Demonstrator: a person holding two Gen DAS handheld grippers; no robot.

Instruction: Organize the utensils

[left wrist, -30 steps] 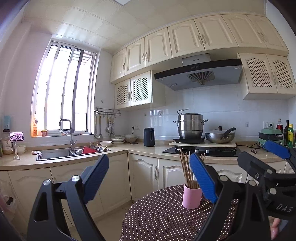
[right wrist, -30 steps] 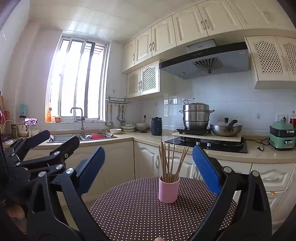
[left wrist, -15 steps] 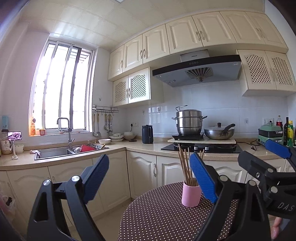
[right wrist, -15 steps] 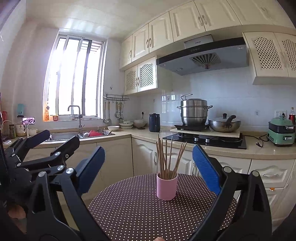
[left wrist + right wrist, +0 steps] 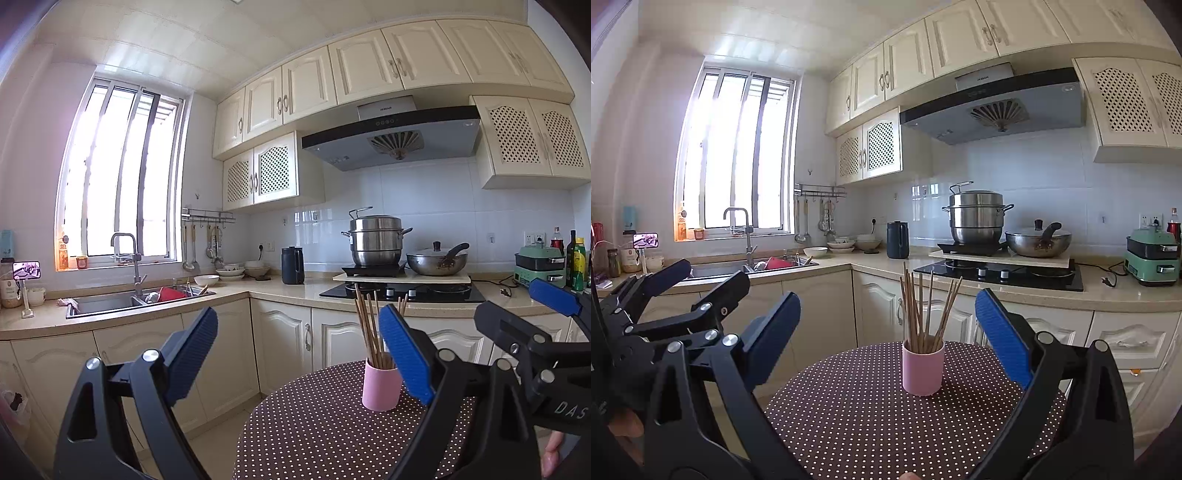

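Left wrist view: the left gripper [image 5: 297,347] was held level above the floor beside the round table [image 5: 317,424], jaws spread wide and holding nothing. The pink cup [image 5: 380,387] stood upright on the table, keeping the chopsticks [image 5: 367,328] bundled vertically.

Right wrist view: the right gripper [image 5: 886,325] faced the pink cup [image 5: 922,369] squarely, jaws apart and empty, the cup framed between the fingers. No loose utensils lay on the table [image 5: 868,413]; the chopsticks [image 5: 925,310] fanned out from the cup.

We note a matt pink cup [image 5: 921,369], wooden chopsticks [image 5: 923,314], dotted tablecloth [image 5: 868,417], and glossy steel pot [image 5: 977,218].
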